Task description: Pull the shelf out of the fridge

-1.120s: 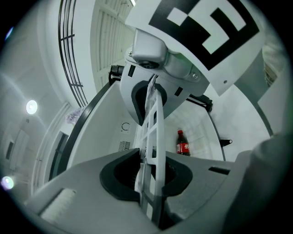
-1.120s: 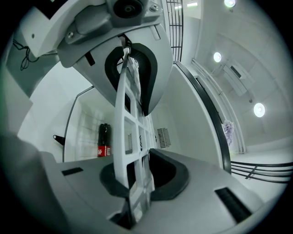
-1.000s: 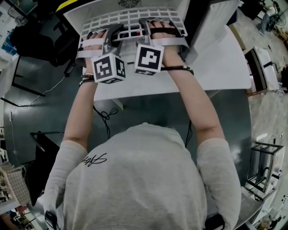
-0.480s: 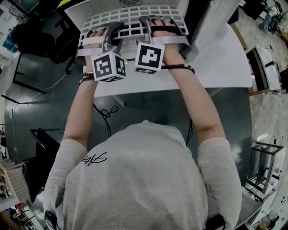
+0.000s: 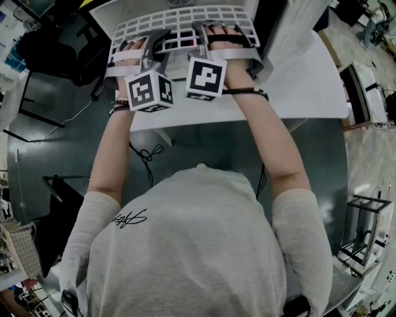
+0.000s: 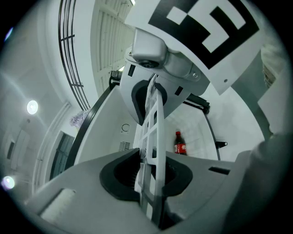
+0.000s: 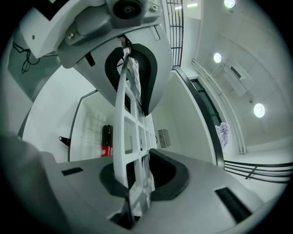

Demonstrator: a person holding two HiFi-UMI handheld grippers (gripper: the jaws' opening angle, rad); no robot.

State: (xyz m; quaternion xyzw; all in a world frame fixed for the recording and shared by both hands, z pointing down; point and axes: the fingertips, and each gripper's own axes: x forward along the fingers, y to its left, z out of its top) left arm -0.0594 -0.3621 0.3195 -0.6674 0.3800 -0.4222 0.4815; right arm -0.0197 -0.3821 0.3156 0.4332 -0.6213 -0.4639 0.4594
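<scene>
A white grid shelf (image 5: 179, 26) lies level, sticking out of the small white fridge (image 5: 111, 15) at the top of the head view. My left gripper (image 5: 151, 44) is shut on the shelf's front edge left of centre. My right gripper (image 5: 207, 34) is shut on the same edge just beside it. In the left gripper view the shelf (image 6: 153, 132) runs edge-on between my left gripper's (image 6: 149, 171) dark pads, with the right gripper (image 6: 151, 98) clamped further along. The right gripper view mirrors this: the shelf (image 7: 130, 123) sits between my right gripper's (image 7: 137, 178) pads.
A cola bottle (image 6: 180, 143) stands at the back of the fridge, also visible as the cola bottle (image 7: 106, 141) in the right gripper view. The fridge sits on a white table (image 5: 309, 86), its door (image 5: 291, 31) open to the right. A cable (image 5: 145, 158) trails on the dark floor.
</scene>
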